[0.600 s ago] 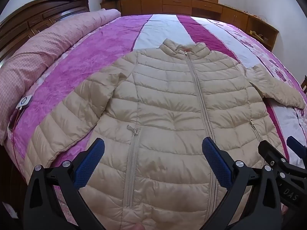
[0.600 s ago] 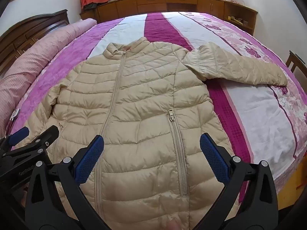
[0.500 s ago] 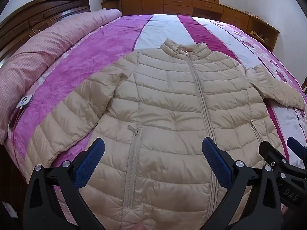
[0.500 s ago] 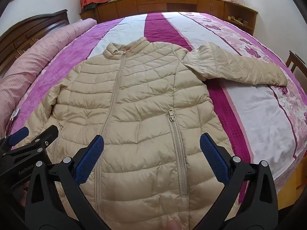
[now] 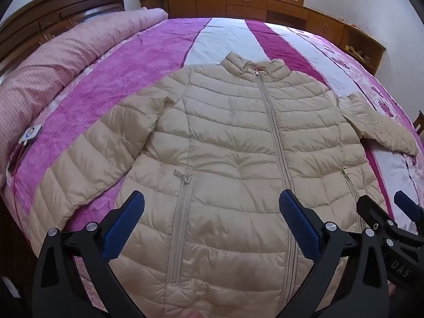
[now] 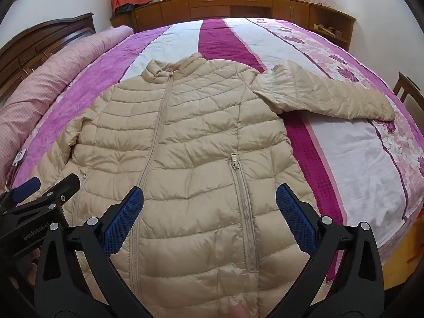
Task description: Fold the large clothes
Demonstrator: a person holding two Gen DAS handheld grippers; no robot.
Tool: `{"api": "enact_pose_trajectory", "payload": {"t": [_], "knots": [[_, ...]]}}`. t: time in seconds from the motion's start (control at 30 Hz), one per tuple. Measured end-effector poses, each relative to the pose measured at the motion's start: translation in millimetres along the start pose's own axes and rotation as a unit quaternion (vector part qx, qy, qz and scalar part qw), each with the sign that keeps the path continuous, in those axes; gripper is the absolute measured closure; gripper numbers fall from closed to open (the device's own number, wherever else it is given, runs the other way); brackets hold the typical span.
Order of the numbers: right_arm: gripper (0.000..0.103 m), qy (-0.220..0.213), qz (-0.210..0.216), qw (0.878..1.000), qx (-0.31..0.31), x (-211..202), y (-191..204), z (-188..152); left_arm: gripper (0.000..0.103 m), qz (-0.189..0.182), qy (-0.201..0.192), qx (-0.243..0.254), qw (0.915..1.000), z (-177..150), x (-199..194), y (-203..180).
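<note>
A beige quilted puffer jacket (image 5: pixel 233 159) (image 6: pixel 185 145) lies flat and zipped on the bed, collar away from me, both sleeves spread out. My left gripper (image 5: pixel 210 201) hovers open above the lower left front, over the left pocket zip (image 5: pixel 182 206). My right gripper (image 6: pixel 209 198) hangs open above the lower right front, near the right pocket zip (image 6: pixel 238 185). Nothing is between either pair of blue pads. Each gripper shows at the edge of the other's view: the right one (image 5: pixel 397 225), the left one (image 6: pixel 39 198).
The bed has a purple, white and floral striped cover (image 6: pixel 344 145). A rolled pink quilt (image 5: pixel 66 61) lies along the dark wooden headboard (image 5: pixel 61 8) at left. Wooden cabinets (image 6: pixel 238 5) run under the window at the back. A small white device (image 5: pixel 30 135) lies by the quilt.
The left wrist view has crept slightly so the jacket sits a little lower in frame. The right gripper and the jacket are as before.
</note>
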State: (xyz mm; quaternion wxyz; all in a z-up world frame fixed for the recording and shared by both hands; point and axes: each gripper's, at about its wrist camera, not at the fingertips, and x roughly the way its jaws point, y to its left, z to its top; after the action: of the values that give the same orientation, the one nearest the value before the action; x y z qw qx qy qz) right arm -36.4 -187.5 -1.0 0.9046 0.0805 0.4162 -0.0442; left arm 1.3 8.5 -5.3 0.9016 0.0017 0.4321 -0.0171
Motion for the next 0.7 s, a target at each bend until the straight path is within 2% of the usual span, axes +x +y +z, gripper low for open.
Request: {"api": "enact_pose_trajectory", "payload": {"t": [0.17,0.4,0.7], "knots": [[0.004,0.002,0.0,1.0,0.0,3,7,-2,0.005,0.006,0.005,-0.006,1.0,1,-2,1],[0.004,0.007,0.0,1.0,-0.001,-1,-9,0,0.005,0.006,0.009,-0.004,0.9999,2,-1,0],[0.004,0.006,-0.002,1.0,-0.002,-3,-7,0,0.005,0.011,0.01,-0.004,0.9999,2,-1,-1]]}}
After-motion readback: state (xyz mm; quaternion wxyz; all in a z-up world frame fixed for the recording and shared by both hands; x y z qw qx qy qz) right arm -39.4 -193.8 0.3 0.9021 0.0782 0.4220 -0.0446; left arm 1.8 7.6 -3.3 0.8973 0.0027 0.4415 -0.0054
